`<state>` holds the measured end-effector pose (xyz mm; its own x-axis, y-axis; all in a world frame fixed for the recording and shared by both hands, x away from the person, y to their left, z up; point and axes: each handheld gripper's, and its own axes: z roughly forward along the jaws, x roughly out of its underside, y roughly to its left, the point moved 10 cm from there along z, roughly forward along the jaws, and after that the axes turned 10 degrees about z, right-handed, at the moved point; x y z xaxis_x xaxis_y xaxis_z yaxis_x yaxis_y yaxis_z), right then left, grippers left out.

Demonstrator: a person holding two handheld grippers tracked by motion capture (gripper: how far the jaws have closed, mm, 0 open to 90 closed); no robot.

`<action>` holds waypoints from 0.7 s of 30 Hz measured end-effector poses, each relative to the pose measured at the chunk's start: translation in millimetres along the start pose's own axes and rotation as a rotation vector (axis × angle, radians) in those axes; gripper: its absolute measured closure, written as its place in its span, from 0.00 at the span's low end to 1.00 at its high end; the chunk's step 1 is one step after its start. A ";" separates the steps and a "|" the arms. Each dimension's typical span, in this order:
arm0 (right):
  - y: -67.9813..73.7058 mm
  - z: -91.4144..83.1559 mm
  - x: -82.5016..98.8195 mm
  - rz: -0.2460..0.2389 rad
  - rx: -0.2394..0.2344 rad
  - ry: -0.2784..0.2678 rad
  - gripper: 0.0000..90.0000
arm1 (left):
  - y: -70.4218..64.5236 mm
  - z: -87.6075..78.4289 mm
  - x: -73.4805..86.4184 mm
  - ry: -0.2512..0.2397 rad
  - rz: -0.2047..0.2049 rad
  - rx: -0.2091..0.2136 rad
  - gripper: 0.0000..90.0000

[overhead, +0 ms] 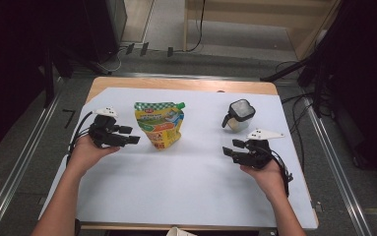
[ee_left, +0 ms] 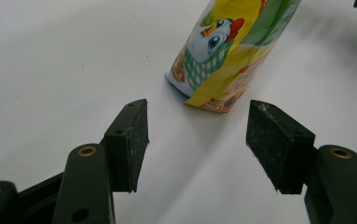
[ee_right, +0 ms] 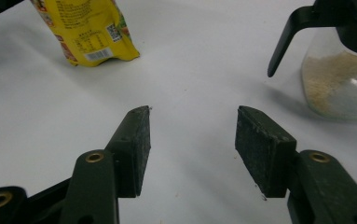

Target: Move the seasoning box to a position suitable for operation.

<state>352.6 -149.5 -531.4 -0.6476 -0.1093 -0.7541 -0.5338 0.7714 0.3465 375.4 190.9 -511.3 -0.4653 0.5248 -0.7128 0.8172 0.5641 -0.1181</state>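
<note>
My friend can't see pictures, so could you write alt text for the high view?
A person's hands hold the left gripper and right gripper, both open, over a white table. Between them stands a yellow pouch, with a glass jar near the right one.

open sheet between pouch (overhead: 160, 123), jar (overhead: 238, 116)

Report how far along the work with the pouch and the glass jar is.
Done: nothing visible yet; the pouch stands upright and the glass jar sits with its black lid on, some pale powder inside. In hand: the left gripper points at the pouch, the right gripper waits in front of the jar, both open and empty. Left: gripping either item and everything after.
</note>
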 end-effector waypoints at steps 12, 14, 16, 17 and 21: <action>-6.0 -3.0 -6.5 0.064 0.024 -0.030 0.55 | -3.5 -3.0 -0.4 -0.001 0.012 0.013 0.46; -9.3 -3.6 -6.4 0.078 0.035 -0.035 0.56 | -2.9 -1.7 0.5 0.005 0.009 0.013 0.46; -12.2 -5.0 -7.2 0.063 0.030 -0.042 0.55 | -2.9 -0.6 0.8 0.008 0.006 0.013 0.45; -15.6 -5.6 -8.4 0.062 0.025 -0.046 0.53 | -3.5 0.2 0.8 0.011 0.012 0.015 0.45; -24.8 -5.4 -10.0 0.034 0.070 -0.052 0.47 | -3.7 -0.5 -0.5 0.008 0.017 0.016 0.45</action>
<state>369.3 -170.9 -529.5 -0.6344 -0.0508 -0.7713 -0.4717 0.8160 0.3342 372.5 188.8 -510.1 -0.4540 0.5397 -0.7089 0.8303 0.5450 -0.1168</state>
